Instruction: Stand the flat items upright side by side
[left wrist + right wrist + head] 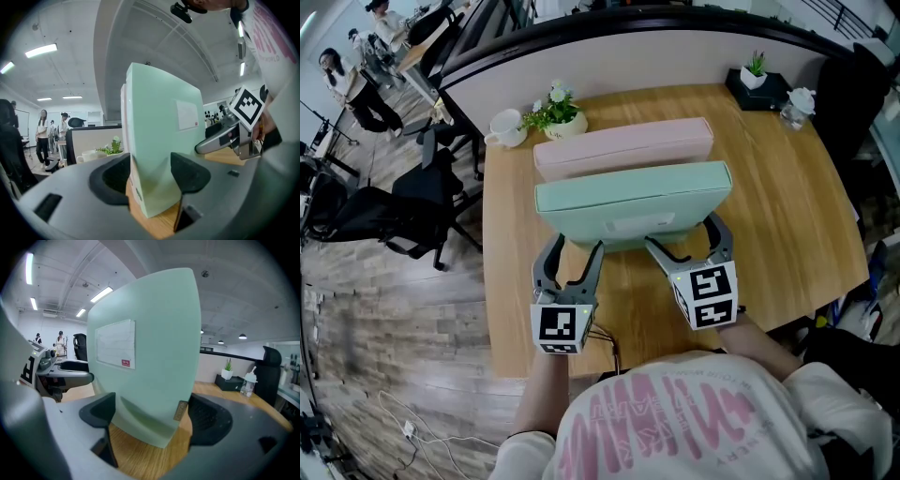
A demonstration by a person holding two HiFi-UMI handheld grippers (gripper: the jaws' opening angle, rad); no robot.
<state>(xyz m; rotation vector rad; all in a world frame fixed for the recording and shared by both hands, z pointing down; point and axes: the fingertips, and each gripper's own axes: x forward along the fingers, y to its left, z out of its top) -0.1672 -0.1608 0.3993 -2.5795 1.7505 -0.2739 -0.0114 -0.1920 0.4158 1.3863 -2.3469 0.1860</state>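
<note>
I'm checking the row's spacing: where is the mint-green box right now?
Head view: the mint-green box stands upright in the middle of the wooden table, just nearer than the pink box, gripped low by the left gripper and right gripper.

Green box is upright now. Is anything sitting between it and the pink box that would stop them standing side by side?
Nothing visible does. The green box stands directly in front of the pink box with no object between them. The cup and potted plant sit behind the pink box's left end.
</note>
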